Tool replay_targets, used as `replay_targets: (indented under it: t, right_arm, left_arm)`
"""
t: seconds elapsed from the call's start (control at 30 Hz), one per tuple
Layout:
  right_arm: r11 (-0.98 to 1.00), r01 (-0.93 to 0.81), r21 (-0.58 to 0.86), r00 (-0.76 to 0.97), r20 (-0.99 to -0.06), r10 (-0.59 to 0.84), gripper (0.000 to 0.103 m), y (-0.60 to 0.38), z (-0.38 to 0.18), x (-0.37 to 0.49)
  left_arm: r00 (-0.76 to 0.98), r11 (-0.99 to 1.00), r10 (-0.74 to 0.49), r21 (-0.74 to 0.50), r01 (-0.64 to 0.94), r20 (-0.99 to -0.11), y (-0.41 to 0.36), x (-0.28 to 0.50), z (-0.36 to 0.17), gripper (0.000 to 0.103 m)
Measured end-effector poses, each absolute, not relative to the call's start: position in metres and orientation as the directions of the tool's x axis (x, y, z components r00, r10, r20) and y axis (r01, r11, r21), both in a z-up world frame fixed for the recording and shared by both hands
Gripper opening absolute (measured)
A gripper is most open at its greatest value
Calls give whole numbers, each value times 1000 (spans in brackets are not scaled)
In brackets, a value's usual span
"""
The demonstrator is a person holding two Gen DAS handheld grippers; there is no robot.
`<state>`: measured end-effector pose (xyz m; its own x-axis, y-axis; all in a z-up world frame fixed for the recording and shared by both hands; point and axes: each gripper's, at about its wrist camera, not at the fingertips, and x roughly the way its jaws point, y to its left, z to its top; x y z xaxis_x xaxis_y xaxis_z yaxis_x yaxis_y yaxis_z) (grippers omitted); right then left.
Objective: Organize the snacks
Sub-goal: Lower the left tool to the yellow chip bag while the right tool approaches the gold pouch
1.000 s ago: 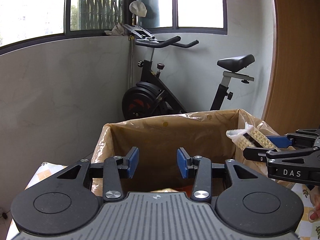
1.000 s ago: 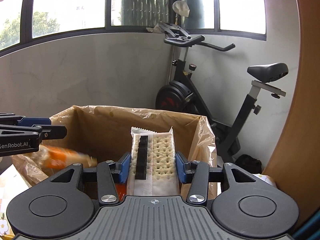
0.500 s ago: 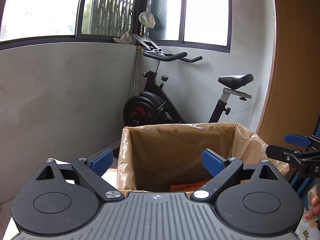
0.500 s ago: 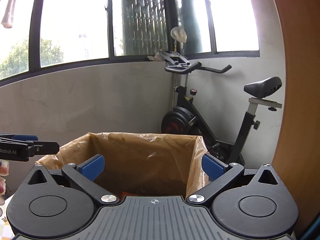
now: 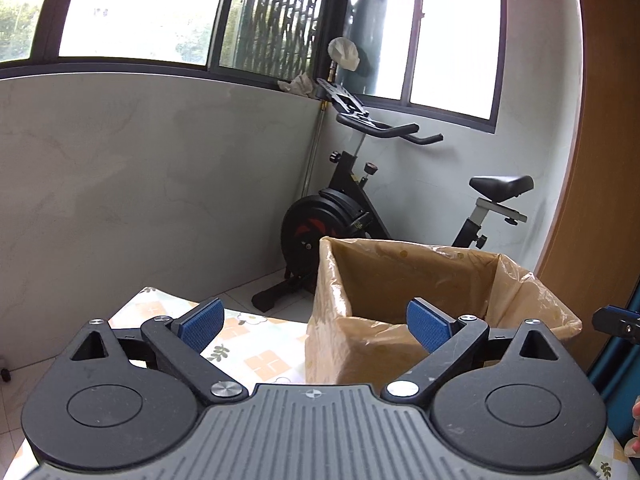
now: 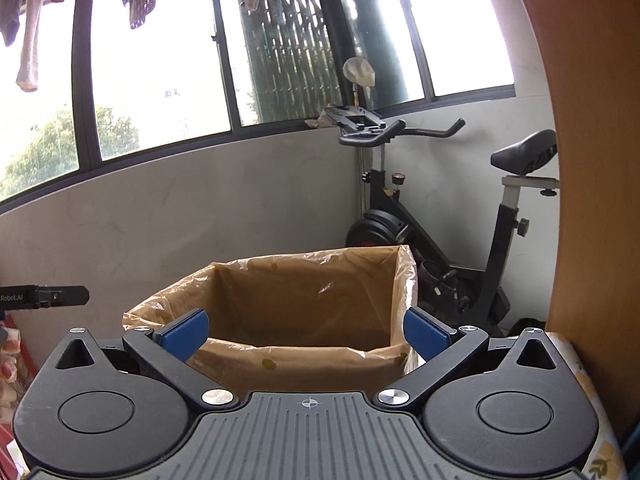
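Both claws are empty. The left gripper [image 5: 314, 324] has its blue-padded jaws spread about as wide as they go, having just been opening, with nothing between them; the right gripper [image 6: 306, 330] is equally wide, its jaws also just opened, and holds nothing either.

The task's container, a rectangular cardboard box lined with a crinkled translucent amber plastic bag [image 6: 304, 300], sits at lower centre of the right wrist view and at lower right of the left wrist view [image 5: 420, 280], standing on a table covered with a cream cloth printed with orange squares and leaves [image 5: 248, 340]. The liner is folded out over the rim all round, and its mouth stands open and square. From this angle the bottom is hidden, so what lies inside cannot be told.

The step in hand looks like pulling clear of the box to fetch the next snack. To do it well, I would keep both claws wide and lift them above the loose plastic rim before swinging away, since a snagged liner could drag the box across the cloth
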<state>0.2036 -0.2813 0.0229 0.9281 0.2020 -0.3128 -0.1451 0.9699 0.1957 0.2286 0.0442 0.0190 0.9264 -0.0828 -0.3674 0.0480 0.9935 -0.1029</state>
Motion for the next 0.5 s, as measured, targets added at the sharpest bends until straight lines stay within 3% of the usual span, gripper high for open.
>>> replay_targets:
  t: [0.2,0.5]
  right_arm:
    - [971,-102,215,931,-322,169,103,-288,3,180]
    - [957,-110,268,918,-342,201,103,-296,-36,139]
  left_arm:
    - [907,987,-78,-158,13,-414,63,207,3,99]
    - [912,994,-41,-105,-2,-408,72,169,-27,99]
